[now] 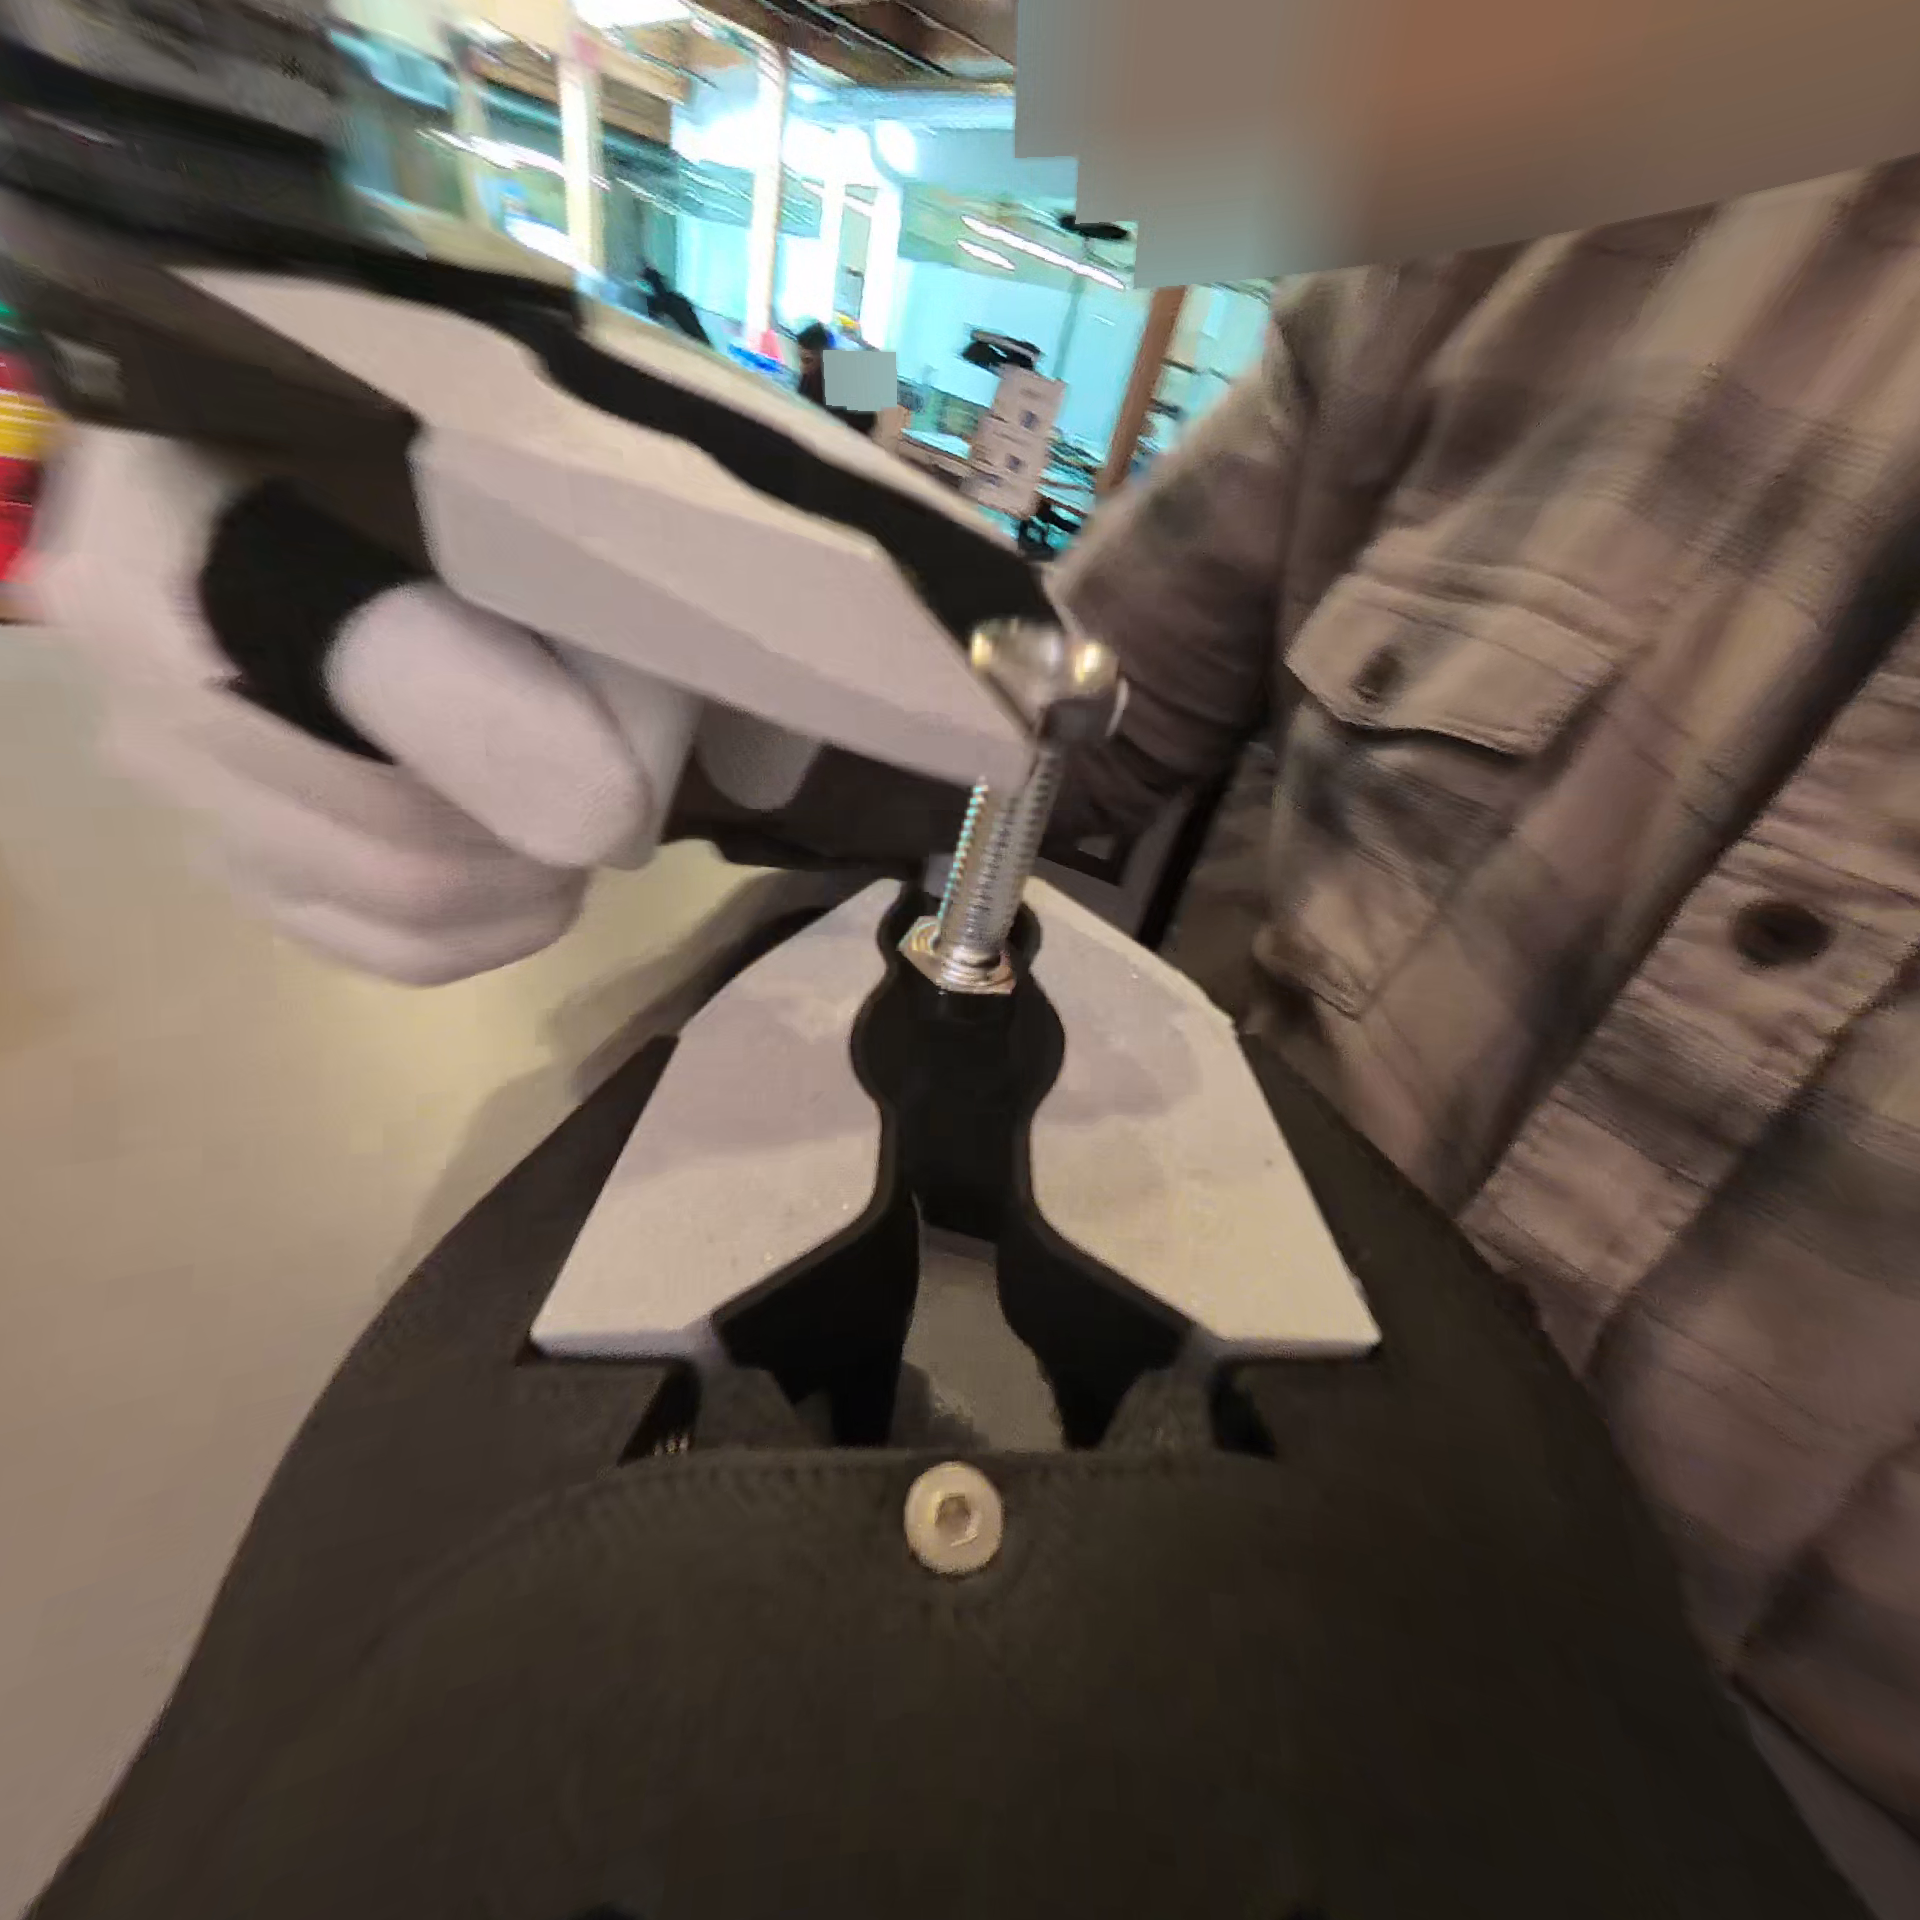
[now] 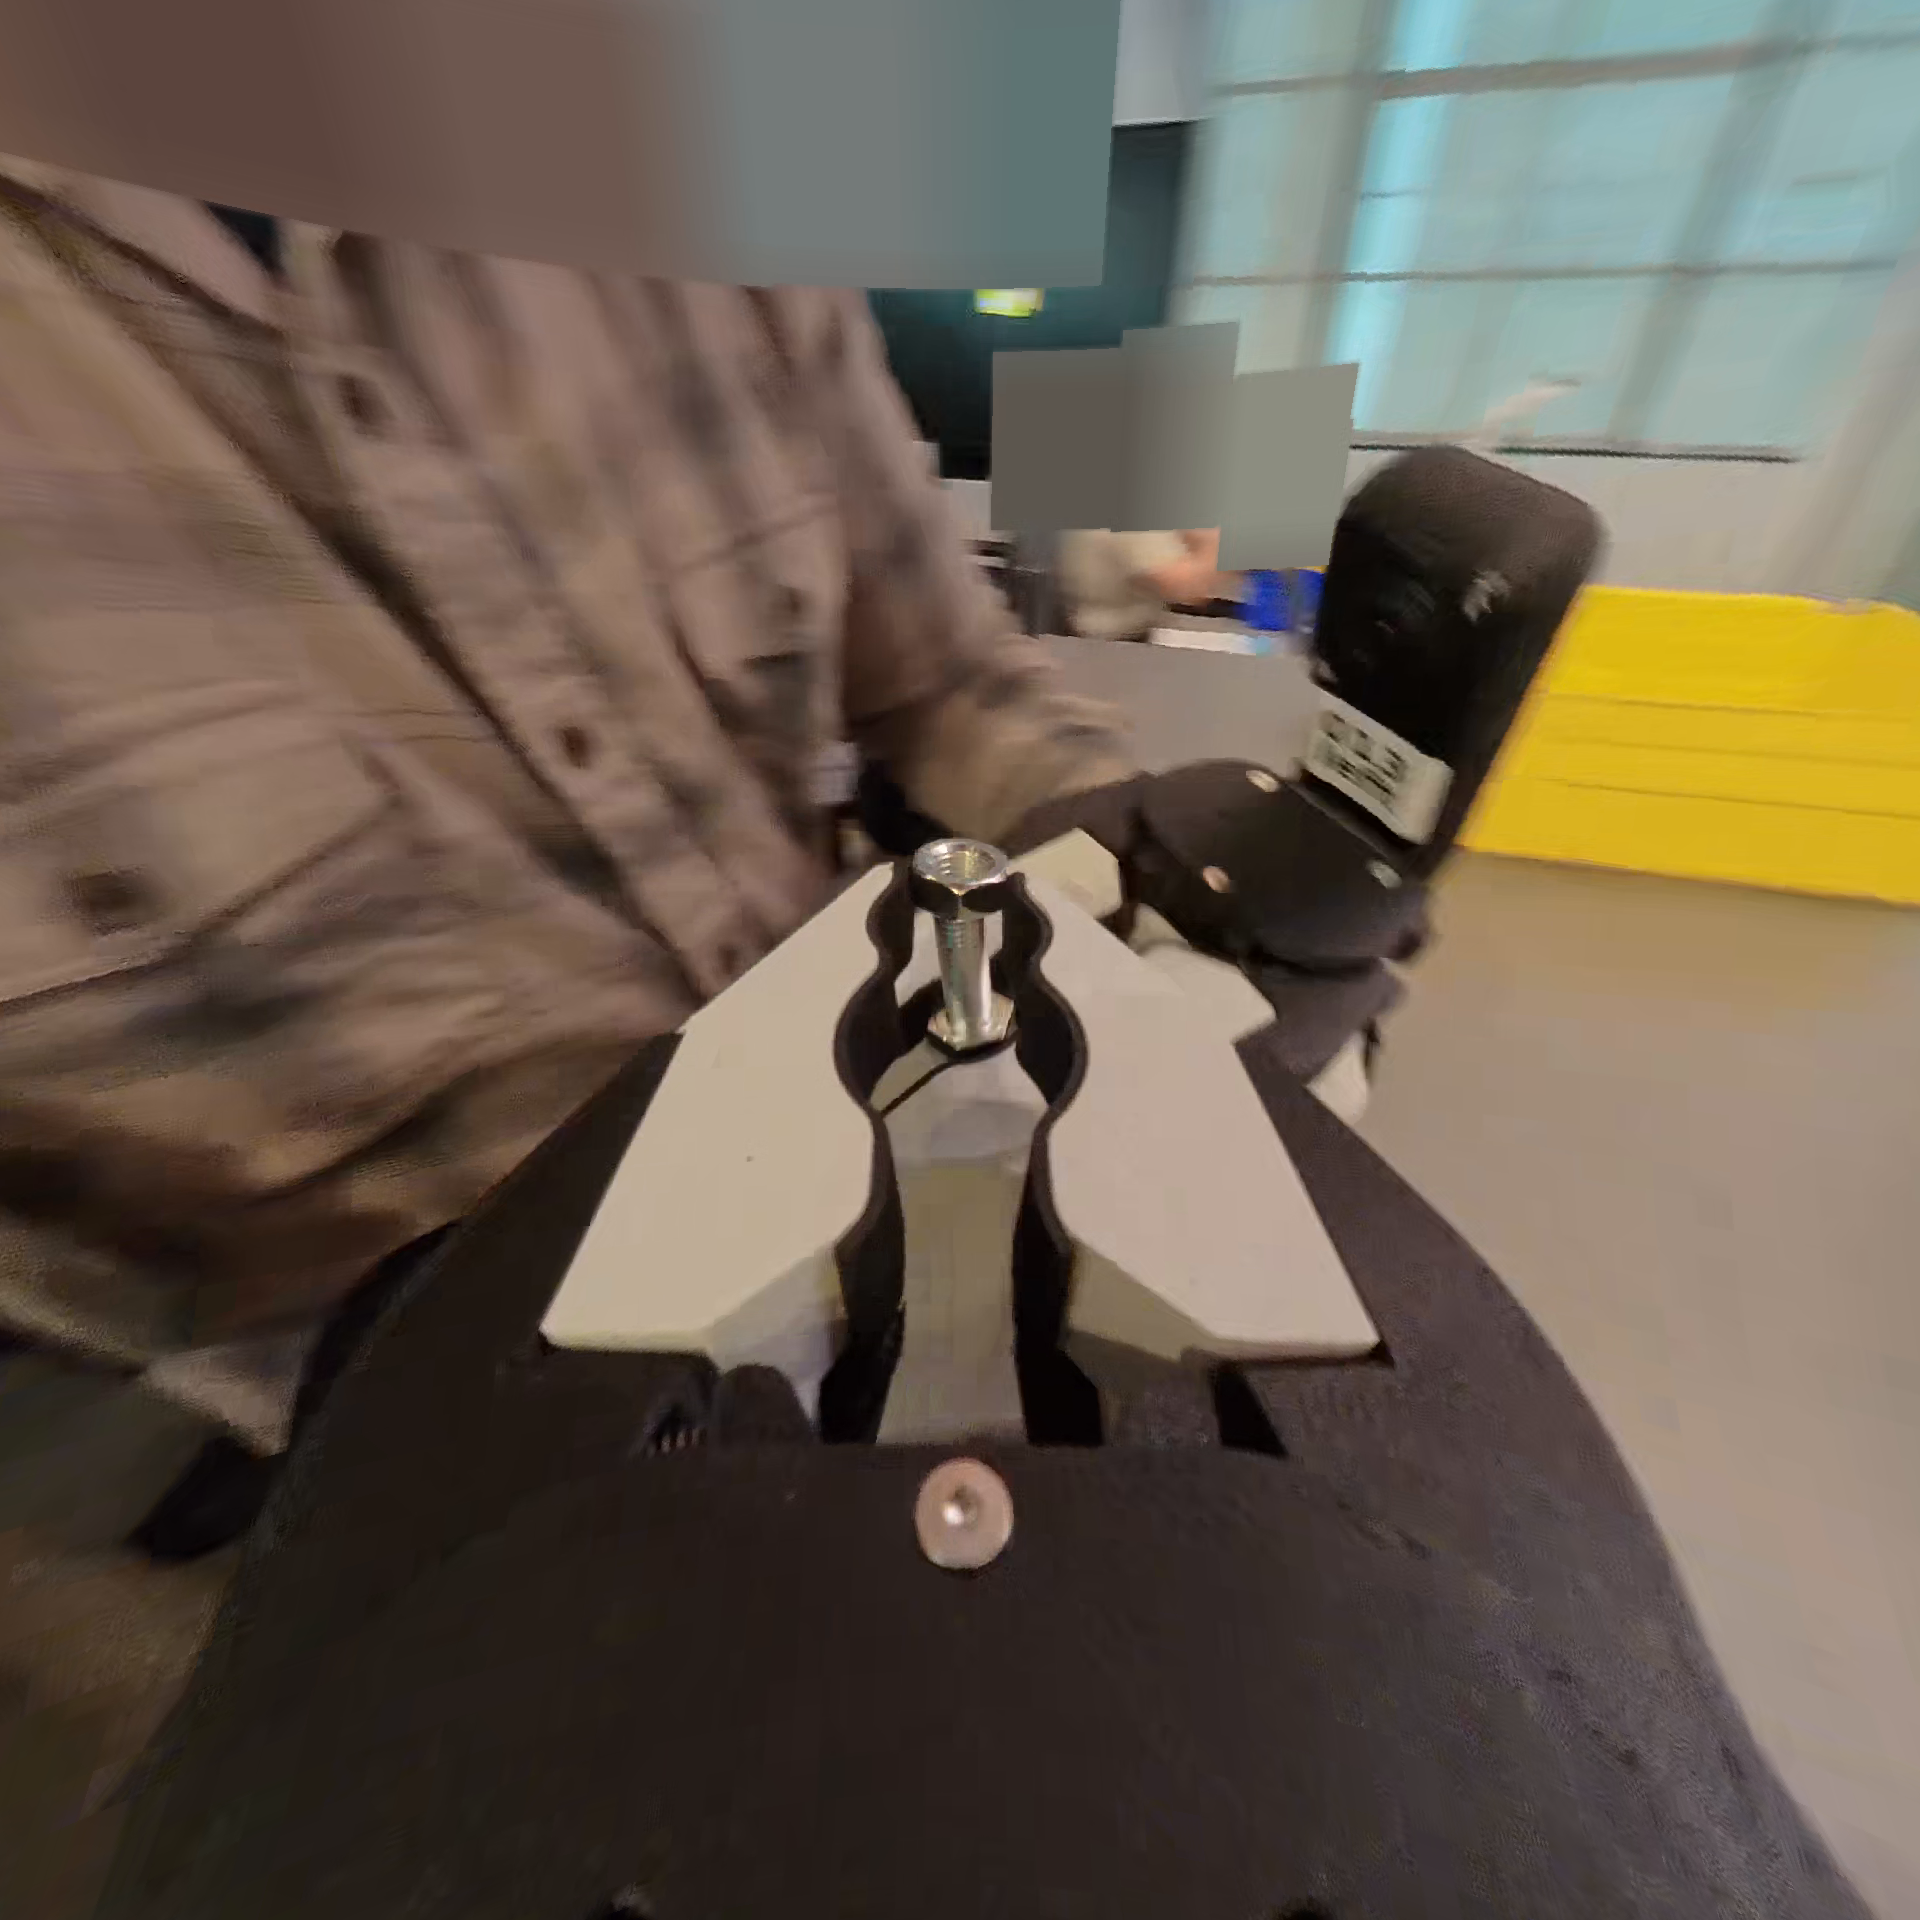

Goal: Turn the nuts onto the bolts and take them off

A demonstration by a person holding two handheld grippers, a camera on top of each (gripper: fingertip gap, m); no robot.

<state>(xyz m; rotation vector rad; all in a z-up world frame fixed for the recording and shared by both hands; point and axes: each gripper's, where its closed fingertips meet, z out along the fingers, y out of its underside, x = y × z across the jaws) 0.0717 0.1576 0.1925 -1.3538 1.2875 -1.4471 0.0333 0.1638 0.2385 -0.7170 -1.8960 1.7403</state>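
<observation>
My left gripper [image 1: 961, 961] clamps the nut [image 1: 958, 958] still; my right gripper [image 2: 961, 883], entering from ten o'clock, pinches the bolt [image 1: 1013, 821] head for twisting.

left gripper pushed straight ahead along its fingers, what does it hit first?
Likely the person's plaid shirt, right behind the nut that the left gripper is shut on. Depth is unclear.

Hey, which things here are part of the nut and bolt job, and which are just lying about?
In the job: bolt, nut, left tool gripping the nut, right tool gripping the bolt head.
Lying about: yellow stack, cardboard boxes behind.
</observation>
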